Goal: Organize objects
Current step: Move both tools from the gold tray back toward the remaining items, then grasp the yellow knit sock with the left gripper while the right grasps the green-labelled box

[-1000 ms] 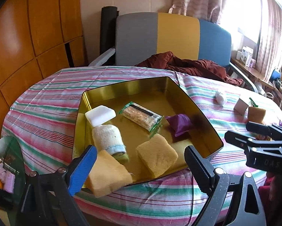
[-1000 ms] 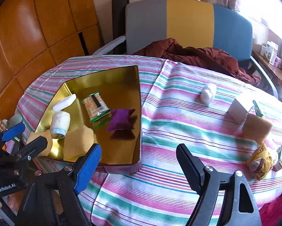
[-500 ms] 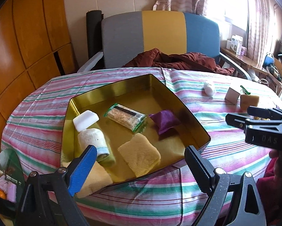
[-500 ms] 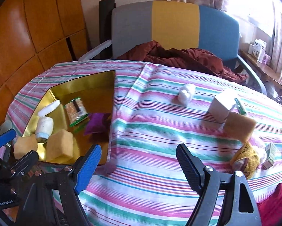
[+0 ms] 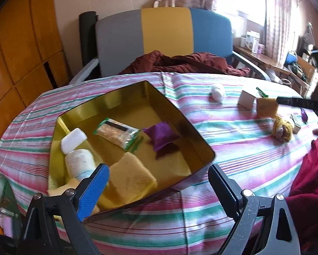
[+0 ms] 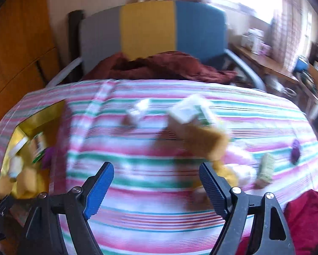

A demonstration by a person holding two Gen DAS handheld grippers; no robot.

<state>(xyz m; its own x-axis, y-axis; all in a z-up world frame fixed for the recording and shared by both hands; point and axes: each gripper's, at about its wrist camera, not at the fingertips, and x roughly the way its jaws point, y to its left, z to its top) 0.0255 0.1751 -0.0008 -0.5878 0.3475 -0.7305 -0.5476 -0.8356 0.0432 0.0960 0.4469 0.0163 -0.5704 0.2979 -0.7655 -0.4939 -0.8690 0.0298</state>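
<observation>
While the gold tin [image 5: 193, 131] sits on the striped bench [image 5: 233, 140] at centre-left of the left wrist view, it holds six things: white soap bar [image 5: 73, 140] and rolled white cloth [image 5: 80, 165] at its left side, snack packet [image 5: 117, 132] in the middle, purple pouch [image 5: 161, 136] to the right of that, yellow sponge [image 5: 130, 179] at the near wall, second yellow sponge [image 5: 61, 188] in the near left corner, partly hidden by the gripper finger. Loose items lie well apart from the tin at upper right of the frame: white wad [image 5: 218, 92], white box [image 5: 246, 101], tan sponge [image 5: 266, 107] just beside it, yellow knit thing [image 5: 283, 128], small purple piece [image 5: 303, 114]. Left gripper [image 5: 156, 189] at the lower edge, jaws wide, nothing between them, over the tin's near corner. Right wrist view is motion-blurred: right gripper [image 6: 155, 186] at lower centre, jaws wide and empty, above bare stripes; tan sponge [image 6: 203, 139] and white box [image 6: 186, 111] sit just above centre, tin [image 6: 42, 114] at the left edge. Chair [image 5: 165, 40] with dark red cloth [image 5: 180, 62] stands beyond the bench.
</observation>
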